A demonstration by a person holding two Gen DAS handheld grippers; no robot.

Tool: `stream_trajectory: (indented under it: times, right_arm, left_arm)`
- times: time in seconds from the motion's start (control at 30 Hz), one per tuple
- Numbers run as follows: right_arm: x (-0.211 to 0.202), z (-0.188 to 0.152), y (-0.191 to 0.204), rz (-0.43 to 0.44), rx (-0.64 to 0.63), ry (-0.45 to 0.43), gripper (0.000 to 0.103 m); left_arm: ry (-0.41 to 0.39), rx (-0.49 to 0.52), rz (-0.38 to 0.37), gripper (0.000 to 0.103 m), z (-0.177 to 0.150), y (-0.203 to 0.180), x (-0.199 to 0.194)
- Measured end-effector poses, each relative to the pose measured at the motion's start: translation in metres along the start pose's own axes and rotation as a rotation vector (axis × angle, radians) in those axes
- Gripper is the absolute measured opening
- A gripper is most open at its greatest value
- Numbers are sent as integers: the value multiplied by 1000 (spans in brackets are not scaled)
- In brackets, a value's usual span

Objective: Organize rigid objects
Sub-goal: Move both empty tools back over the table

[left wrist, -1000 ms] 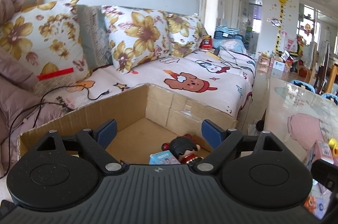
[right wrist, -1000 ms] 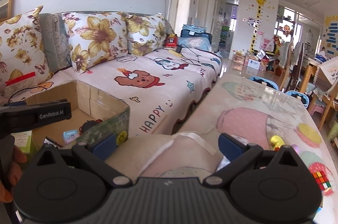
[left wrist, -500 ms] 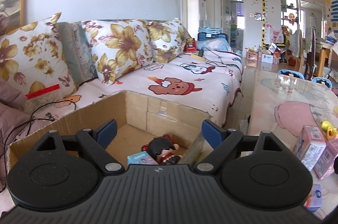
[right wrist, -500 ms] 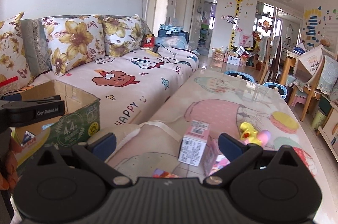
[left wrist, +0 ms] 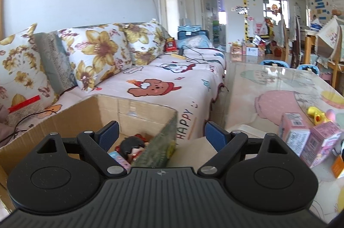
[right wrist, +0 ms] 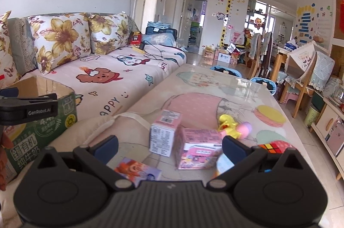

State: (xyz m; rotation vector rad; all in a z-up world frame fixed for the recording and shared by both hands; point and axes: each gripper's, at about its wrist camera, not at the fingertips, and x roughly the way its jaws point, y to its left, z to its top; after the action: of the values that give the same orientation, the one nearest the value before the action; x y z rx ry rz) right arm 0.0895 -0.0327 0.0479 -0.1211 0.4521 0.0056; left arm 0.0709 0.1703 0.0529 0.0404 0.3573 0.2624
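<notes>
An open cardboard box [left wrist: 133,108] stands on the sofa's front part, holding a dark-haired doll [left wrist: 132,147] and a small printed packet [left wrist: 119,160]. My left gripper [left wrist: 162,134] is open and empty above the box's right corner. My right gripper [right wrist: 169,145] is open and empty over the table, with two pink cartons [right wrist: 165,131] [right wrist: 198,150] between and beyond its fingers. A small packet with a red cartoon face [right wrist: 137,171] lies near its left finger. A yellow duck toy [right wrist: 229,124], a pink ball [right wrist: 244,129] and a puzzle cube [right wrist: 275,146] lie further right.
The sofa [left wrist: 163,81] with flowered cushions [left wrist: 94,56] runs along the left wall. The glass-topped table [right wrist: 215,94] stretches away on the right, with a padded cloth [right wrist: 120,124] at its near left edge. Chairs [right wrist: 301,75] and cluttered furniture stand far right.
Both grippers have swung to the right, away from the box and toward the table. The cartons and toys on the table have come into view between the right gripper's fingers.
</notes>
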Motion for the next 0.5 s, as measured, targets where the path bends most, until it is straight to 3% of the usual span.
stream_trajectory:
  times: [0.3, 0.5]
  right_arm:
    - [-3, -7, -35, -61, 57, 6, 102]
    - [-1, -17, -57, -102, 87, 29, 102]
  left_arm:
    - [23, 50, -131, 103, -5, -16, -2]
    - [105, 56, -287, 103, -13, -27, 2]
